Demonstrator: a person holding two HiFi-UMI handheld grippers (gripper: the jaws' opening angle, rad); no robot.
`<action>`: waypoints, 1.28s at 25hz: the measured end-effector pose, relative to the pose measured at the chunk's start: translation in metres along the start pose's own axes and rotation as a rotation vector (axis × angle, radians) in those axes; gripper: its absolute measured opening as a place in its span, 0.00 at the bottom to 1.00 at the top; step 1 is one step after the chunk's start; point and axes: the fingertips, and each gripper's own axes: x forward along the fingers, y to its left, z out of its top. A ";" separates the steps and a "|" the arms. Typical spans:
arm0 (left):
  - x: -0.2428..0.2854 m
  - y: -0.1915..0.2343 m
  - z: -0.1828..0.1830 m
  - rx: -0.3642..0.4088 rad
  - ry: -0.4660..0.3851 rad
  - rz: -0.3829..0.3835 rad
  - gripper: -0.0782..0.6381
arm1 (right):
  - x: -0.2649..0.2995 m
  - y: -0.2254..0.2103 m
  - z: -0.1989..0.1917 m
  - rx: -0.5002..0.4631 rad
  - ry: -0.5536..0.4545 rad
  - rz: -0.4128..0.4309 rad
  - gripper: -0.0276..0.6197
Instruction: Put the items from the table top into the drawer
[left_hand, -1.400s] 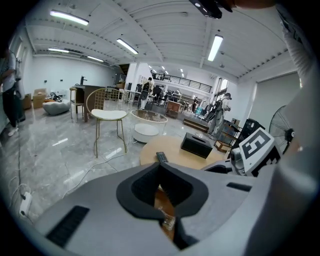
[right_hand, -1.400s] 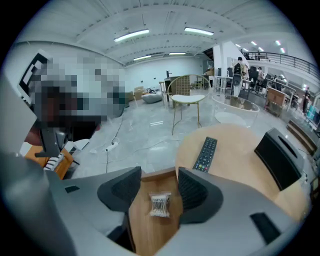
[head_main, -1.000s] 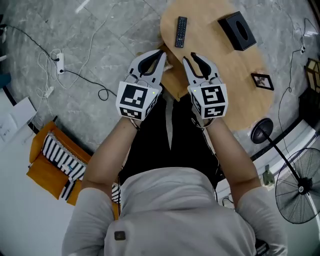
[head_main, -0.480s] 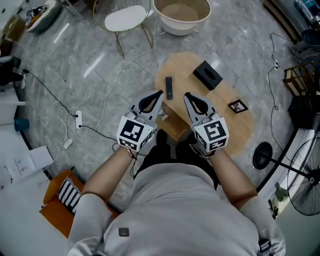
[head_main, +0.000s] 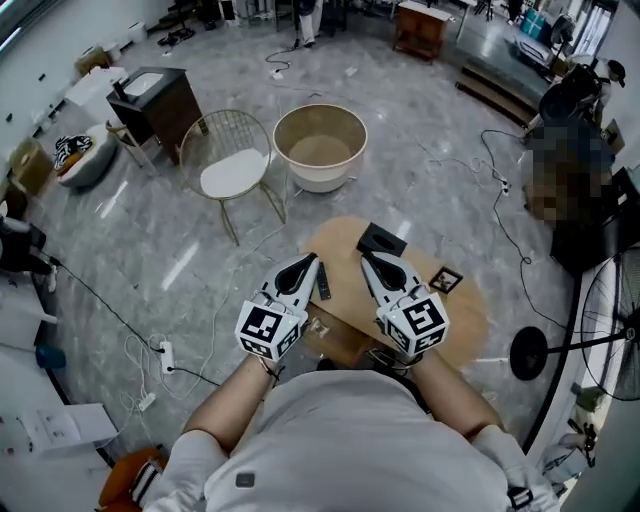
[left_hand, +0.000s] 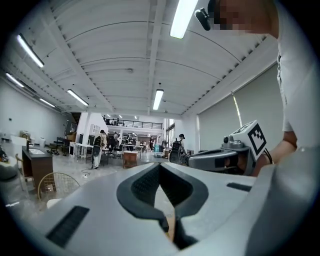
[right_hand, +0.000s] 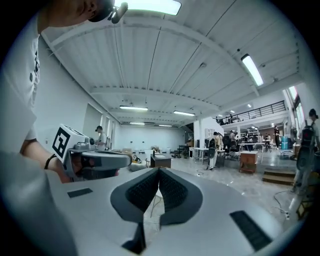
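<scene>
The round wooden table (head_main: 470, 322) lies far below me. On it sit a black tissue box (head_main: 381, 240), a black remote (head_main: 323, 283) and a small picture frame (head_main: 446, 280). A wooden drawer (head_main: 337, 340) sticks out under the table's near edge. My left gripper (head_main: 312, 258) and right gripper (head_main: 363, 256) are held side by side, level, high above the table. Both are shut, with nothing between the jaws. In the left gripper view the tips (left_hand: 159, 165) meet, with the right gripper (left_hand: 225, 157) beside them. In the right gripper view the tips (right_hand: 159, 170) meet too.
A gold wire chair (head_main: 235, 175) with a white seat and a beige round tub (head_main: 320, 145) stand beyond the table. A dark cabinet (head_main: 150, 100) is at far left. A power strip (head_main: 165, 352) and cables lie on the floor. A fan base (head_main: 528, 352) stands at right.
Both grippers have risen from just over the table to well above it and now point level. The view has pulled back, so the table looks small. The right jaws have come together.
</scene>
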 end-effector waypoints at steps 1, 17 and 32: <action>0.000 -0.004 0.003 0.002 -0.008 -0.007 0.12 | -0.004 0.000 0.001 0.002 -0.006 -0.010 0.09; -0.013 -0.082 0.024 0.035 -0.029 0.004 0.12 | -0.081 0.007 0.004 0.029 -0.040 -0.004 0.09; -0.044 -0.118 0.013 0.023 -0.026 0.053 0.12 | -0.116 0.033 -0.007 0.031 -0.028 0.051 0.09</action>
